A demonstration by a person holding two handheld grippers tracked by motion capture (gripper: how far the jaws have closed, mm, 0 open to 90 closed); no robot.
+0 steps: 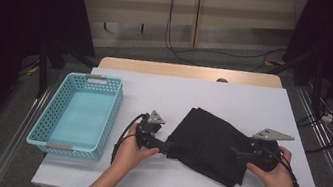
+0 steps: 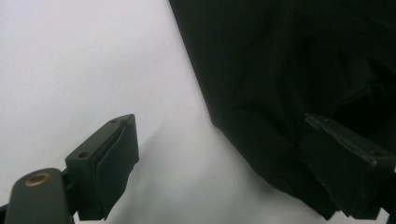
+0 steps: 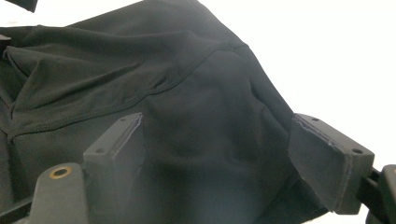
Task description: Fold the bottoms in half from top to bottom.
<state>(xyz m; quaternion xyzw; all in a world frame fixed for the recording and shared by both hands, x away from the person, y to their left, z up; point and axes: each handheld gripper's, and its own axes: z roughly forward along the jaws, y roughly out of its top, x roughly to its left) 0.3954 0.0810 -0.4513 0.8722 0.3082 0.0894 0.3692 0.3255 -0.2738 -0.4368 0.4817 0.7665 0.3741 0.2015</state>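
Garment (image 1: 209, 143) folds indistinct, tongs (image 1: 169, 147) open beside

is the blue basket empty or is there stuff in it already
Empty. In the high view the blue basket shows only its bare floor, and the black garment lies on the white table beside it.

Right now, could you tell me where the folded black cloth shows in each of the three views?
High view: black cloth lies right of centre on the white table, between both claws.
Left gripper view: cloth covers the upper right.
Right gripper view: cloth spreads from the left across the centre.
Shared landmark: the white table beneath it.
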